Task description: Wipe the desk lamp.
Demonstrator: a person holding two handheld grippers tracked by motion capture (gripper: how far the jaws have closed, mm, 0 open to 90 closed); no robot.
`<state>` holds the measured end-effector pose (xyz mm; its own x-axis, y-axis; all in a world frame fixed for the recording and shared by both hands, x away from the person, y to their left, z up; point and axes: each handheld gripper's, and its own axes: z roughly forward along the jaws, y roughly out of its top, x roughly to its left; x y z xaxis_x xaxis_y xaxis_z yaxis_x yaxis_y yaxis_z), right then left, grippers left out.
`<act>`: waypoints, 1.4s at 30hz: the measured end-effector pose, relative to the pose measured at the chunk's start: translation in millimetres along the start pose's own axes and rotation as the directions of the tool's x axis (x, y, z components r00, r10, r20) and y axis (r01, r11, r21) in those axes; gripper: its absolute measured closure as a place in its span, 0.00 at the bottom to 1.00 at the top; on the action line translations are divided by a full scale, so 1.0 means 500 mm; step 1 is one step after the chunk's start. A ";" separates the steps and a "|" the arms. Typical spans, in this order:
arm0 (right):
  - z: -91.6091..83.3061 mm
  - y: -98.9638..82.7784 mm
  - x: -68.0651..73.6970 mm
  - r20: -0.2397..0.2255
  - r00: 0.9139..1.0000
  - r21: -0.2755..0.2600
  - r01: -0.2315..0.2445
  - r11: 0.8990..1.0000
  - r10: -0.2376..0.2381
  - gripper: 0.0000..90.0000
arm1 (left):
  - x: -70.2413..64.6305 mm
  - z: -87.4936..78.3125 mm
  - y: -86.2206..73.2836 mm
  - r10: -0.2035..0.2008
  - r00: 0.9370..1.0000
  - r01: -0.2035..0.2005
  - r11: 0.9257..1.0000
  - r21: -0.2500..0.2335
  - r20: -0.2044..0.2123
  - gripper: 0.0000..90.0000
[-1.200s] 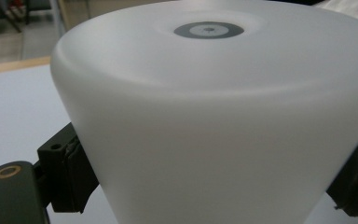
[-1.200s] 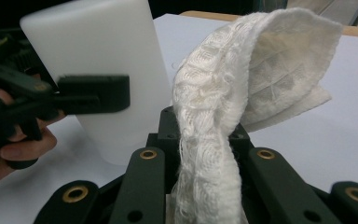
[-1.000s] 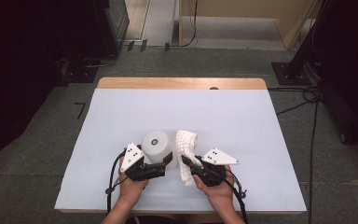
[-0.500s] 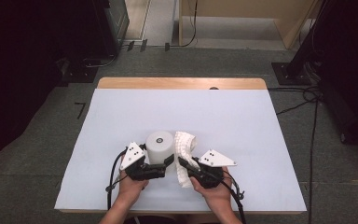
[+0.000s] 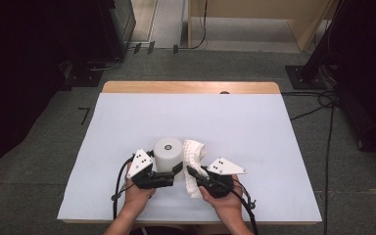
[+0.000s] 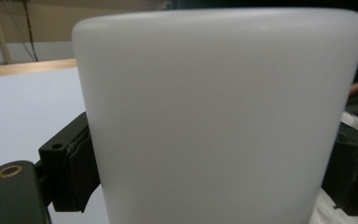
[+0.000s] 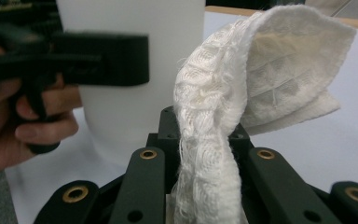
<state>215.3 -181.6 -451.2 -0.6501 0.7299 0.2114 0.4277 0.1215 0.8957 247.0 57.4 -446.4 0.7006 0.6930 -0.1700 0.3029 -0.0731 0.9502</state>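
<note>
A white frosted cup (image 5: pixel 168 152) stands near the front of the table, its flat round end with a small ring facing up. My left gripper (image 5: pixel 169 172) is shut on its lower wall. In the left gripper view the cup (image 6: pixel 214 107) sits close up, with a black pad (image 6: pixel 72 172) pressed on each side. A white woven cloth (image 5: pixel 194 155) rises against the cup's right side, and my right gripper (image 5: pixel 192 173) is shut on it. In the right gripper view the cloth (image 7: pixel 223 98) stands up folded from between the jaws, beside the cup (image 7: pixel 121 112).
The table has a pale blue top (image 5: pixel 235 122) and a wooden strip (image 5: pixel 191 87) along its far edge. Dark equipment and cables (image 5: pixel 318 98) lie on the floor around it. The left hand (image 7: pixel 18 130) is close to my right gripper.
The cup has tipped from leaning toward the camera to standing upright. Both hands stay where they were, and the cloth still rests against the cup's right side.
</note>
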 end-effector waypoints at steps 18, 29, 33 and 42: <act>-0.008 0.006 -0.016 0.031 0.999 -0.015 -0.015 1.000 0.016 0.84 | -0.008 0.009 -0.004 0.035 0.996 -0.036 0.999 0.015 0.088 0.10; 0.006 -0.002 -0.009 0.033 0.999 0.007 0.005 1.000 -0.005 0.84 | -0.009 0.007 -0.004 0.059 0.985 -0.064 0.997 0.031 0.161 0.10; -0.008 0.007 -0.021 0.052 0.999 -0.021 -0.009 1.000 0.010 0.84 | -0.023 0.014 -0.006 0.082 0.980 -0.090 0.995 0.036 0.182 0.10; 0.010 -0.007 -0.002 0.024 1.000 0.015 0.013 1.000 -0.014 0.84 | 0.003 0.001 0.002 0.037 0.991 -0.038 0.999 0.002 0.126 0.10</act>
<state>217.8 -179.5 -456.3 -0.6406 0.7441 0.1897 0.4283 0.1412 0.8925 248.7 57.8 -446.0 0.7870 0.5941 -0.1661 0.2776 -0.1006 0.9554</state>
